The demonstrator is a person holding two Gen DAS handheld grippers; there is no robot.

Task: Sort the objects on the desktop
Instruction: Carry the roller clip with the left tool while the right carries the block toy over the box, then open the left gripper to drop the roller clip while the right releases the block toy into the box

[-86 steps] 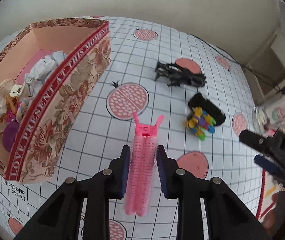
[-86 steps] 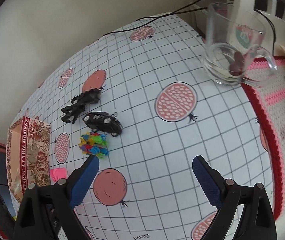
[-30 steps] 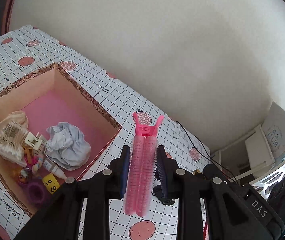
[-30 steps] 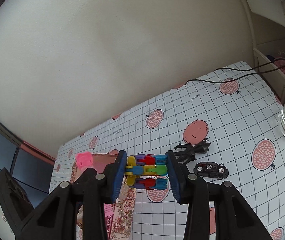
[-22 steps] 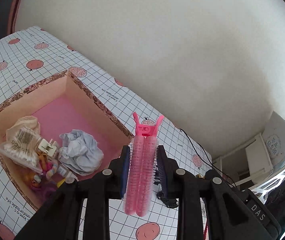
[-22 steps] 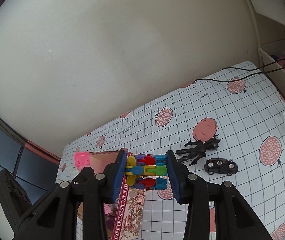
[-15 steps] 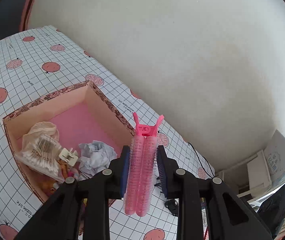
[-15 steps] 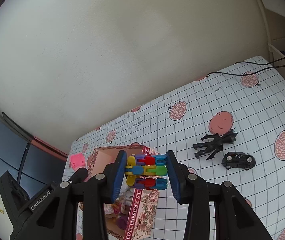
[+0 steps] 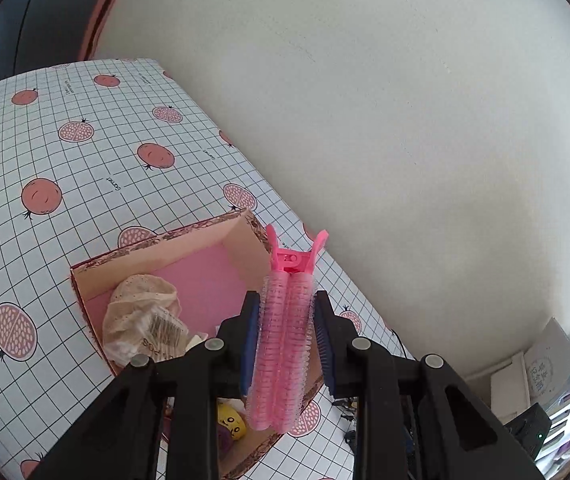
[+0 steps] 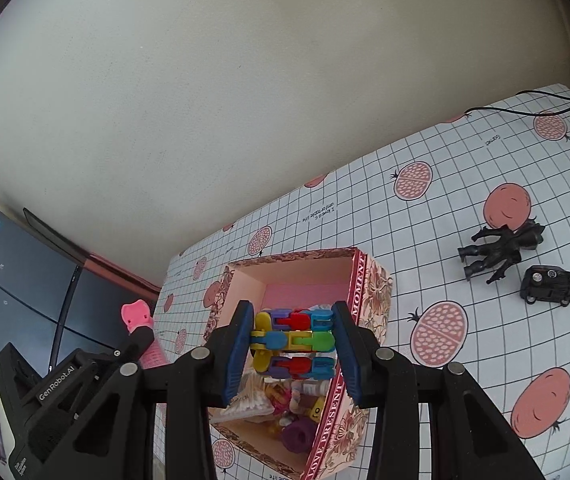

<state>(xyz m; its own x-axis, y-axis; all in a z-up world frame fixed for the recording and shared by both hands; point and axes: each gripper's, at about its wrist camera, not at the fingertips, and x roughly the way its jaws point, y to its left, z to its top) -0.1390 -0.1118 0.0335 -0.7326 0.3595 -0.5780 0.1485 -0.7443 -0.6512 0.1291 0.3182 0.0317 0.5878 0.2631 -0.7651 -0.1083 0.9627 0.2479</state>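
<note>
Here the pink hair-roller clip (image 9: 283,344) is clamped between the narrow jaws of the left gripper (image 9: 285,350), angled downward above the floral gift box (image 10: 369,292) near its far corner. The right gripper (image 10: 293,346), tilted steeply down over the box's open top, grips a multicoloured plastic block toy (image 10: 293,342). A black action figure (image 10: 501,248) and black toy car (image 10: 551,283) lie on the pomegranate-print tablecloth (image 10: 465,184) beyond the box's right side.

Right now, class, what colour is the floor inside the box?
Pink; the box floor shows best in the left wrist view.
</note>
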